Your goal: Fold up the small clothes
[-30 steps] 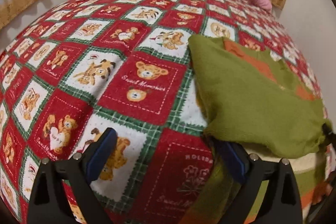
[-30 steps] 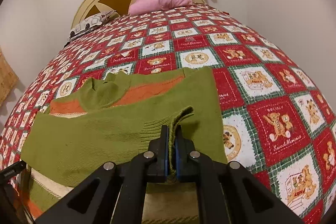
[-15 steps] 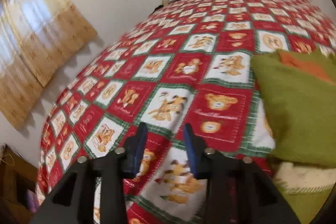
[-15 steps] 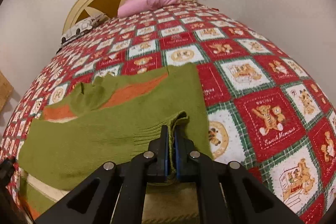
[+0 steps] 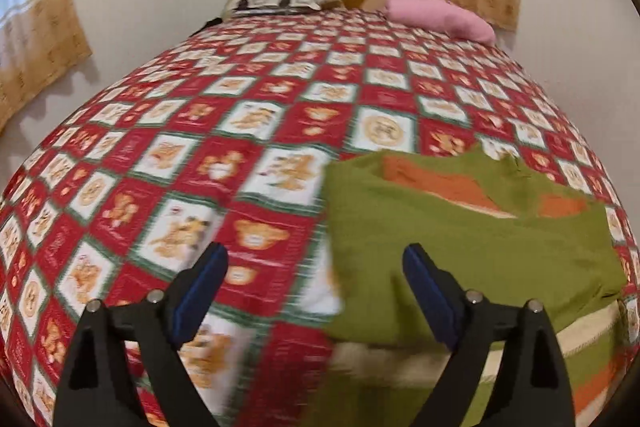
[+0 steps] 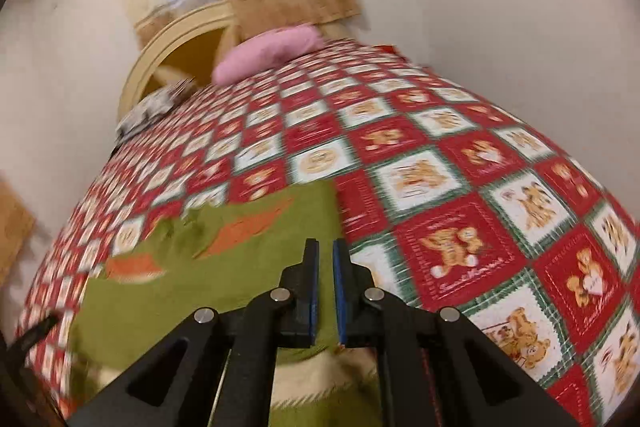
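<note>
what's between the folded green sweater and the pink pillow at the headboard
Only bare bedspread: in the left wrist view, nothing rests on the teddy-bear checks between the green sweater and the pink pillow.

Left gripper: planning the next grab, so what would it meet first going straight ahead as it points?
Probably the left edge of the green sweater, which lies between the open jaws of the left gripper on the quilt; depth is blurred.
</note>
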The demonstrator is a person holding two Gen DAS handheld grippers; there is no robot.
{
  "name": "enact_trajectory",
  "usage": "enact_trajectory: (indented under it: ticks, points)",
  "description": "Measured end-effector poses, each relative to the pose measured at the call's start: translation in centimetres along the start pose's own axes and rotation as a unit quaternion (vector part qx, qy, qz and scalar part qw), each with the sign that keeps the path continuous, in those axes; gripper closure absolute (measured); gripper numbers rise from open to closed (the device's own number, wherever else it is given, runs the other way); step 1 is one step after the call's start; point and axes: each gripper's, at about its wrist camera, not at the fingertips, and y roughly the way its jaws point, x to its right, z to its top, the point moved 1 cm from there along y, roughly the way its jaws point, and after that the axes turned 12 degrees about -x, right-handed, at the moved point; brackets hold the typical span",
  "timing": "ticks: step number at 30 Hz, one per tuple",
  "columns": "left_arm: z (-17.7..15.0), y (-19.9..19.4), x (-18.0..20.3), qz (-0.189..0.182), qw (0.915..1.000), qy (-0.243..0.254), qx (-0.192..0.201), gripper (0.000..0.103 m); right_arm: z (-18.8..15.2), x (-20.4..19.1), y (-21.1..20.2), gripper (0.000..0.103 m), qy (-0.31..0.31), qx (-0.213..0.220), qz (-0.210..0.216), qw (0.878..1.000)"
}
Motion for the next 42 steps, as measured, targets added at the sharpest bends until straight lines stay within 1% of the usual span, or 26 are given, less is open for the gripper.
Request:
enact_trajectory:
  ticks: [2, 3, 5, 7, 8, 10, 11, 12, 13, 14, 15, 16, 17, 18, 20, 21, 22, 23, 26, 30, 33, 37, 42]
  points:
    - [-0.4, 1.4, 1.7, 0.009, 0.9997, 0.012, -0.019, 0.012, -0.5, -2.0, 0.3, 0.096, -0.047, -0.027, 0.008, 0.999]
    - [-0.5, 2.1, 1.9, 0.022, 0.9992, 0.017, -0.027, 0.012, -0.7, -2.6, 0.7, 0.096, -0.059, -0.036, 0.013, 0.998]
    - [-1.8, 3.6, 2.2, 0.075, 0.9958, 0.022, -0.048, 0.009, -1.7, -3.9, 2.1, 0.096, -0.085, -0.066, 0.019, 0.994]
    - [-2.6, 3.8, 1.3, 0.076, 0.9959, 0.014, -0.047, 0.0, -2.6, -3.8, 4.6, 0.096, -0.092, -0.104, -0.02, 0.99]
    - [-2.7, 3.7, 0.5, 0.07, 0.9964, 0.003, -0.047, 0.0, -3.0, -3.4, 6.0, 0.096, -0.083, -0.128, -0.022, 0.988]
    - [-2.6, 3.7, -0.5, 0.057, 0.9968, -0.008, -0.055, 0.0, -3.2, -2.5, 6.2, 0.096, -0.066, -0.117, 0.005, 0.991]
    - [-2.5, 3.3, -1.3, 0.039, 0.9975, -0.009, -0.058, 0.0, -2.9, -2.2, 6.2, 0.096, -0.058, -0.125, 0.014, 0.99]
    - [-2.7, 2.9, -1.6, 0.029, 0.9981, -0.008, -0.055, 0.0, -2.8, -2.0, 6.0, 0.096, -0.054, -0.13, 0.018, 0.99]
    - [-3.0, 2.0, -2.1, 0.022, 0.9988, -0.005, -0.044, 0.001, -2.6, -1.8, 5.3, 0.096, -0.047, -0.136, 0.025, 0.989]
    - [-3.6, 0.7, -3.1, 0.018, 0.9995, 0.001, -0.026, 0.001, -2.7, -1.7, 4.4, 0.096, -0.042, -0.131, 0.032, 0.99]
    - [-4.1, -0.3, -3.8, 0.016, 0.9998, 0.005, -0.013, 0.002, -2.8, -1.6, 3.0, 0.096, -0.039, -0.116, 0.046, 0.991]
    - [-4.8, -1.2, -4.7, 0.009, 0.9999, 0.01, -0.001, 0.001, -3.1, -1.5, 1.3, 0.096, -0.045, -0.098, 0.061, 0.992]
    - [-5.5, -1.9, -5.7, -0.002, 0.9999, 0.015, 0.006, 0.001, -3.6, -1.5, -0.1, 0.096, -0.054, -0.087, 0.064, 0.993]
    - [-6.3, -2.5, -6.9, -0.016, 0.9997, 0.014, 0.007, 0.001, -4.1, -1.6, -1.4, 0.093, -0.066, -0.08, 0.062, 0.993]
    - [-7.5, -3.4, -8.9, -0.037, 0.9993, 0.006, 0.004, 0.001, -5.7, -1.4, -3.5, 0.083, -0.092, -0.074, 0.049, 0.992]
    - [-8.3, -3.8, -9.9, -0.052, 0.9986, 0.002, 0.002, 0.001, -6.4, -1.5, -3.9, 0.076, -0.099, -0.075, 0.044, 0.991]
    - [-8.8, -4.1, -10.4, -0.065, 0.9979, -0.001, -0.001, 0.002, -7.4, -1.3, -4.6, 0.071, -0.107, -0.076, 0.04, 0.991]
    - [-9.4, -4.3, -10.9, -0.078, 0.9969, -0.002, -0.004, 0.002, -8.3, -1.1, -5.2, 0.071, -0.112, -0.078, 0.039, 0.99]
    - [-11.6, -4.9, -11.3, -0.109, 0.9938, 0.008, -0.016, 0.004, -10.5, -0.4, -6.8, 0.071, -0.11, -0.08, 0.035, 0.99]
    - [-14.9, -5.9, -11.1, -0.149, 0.9876, 0.029, -0.041, 0.006, -12.8, 1.3, -9.0, 0.071, -0.1, -0.089, 0.044, 0.99]
    - [-17.7, -7.3, -10.9, -0.17, 0.9834, 0.048, -0.042, 0.006, -14.8, 2.5, -11.6, 0.071, -0.107, -0.096, 0.029, 0.989]
    - [-21.1, -8.3, -10.3, -0.189, 0.9784, 0.066, -0.052, 0.006, -17.9, 4.5, -14.4, 0.071, -0.113, -0.116, 0.019, 0.987]
    - [-24.3, -8.7, -9.1, -0.209, 0.9708, 0.079, -0.087, 0.006, -22.2, 6.2, -15.2, 0.071, -0.111, -0.155, 0.01, 0.982]
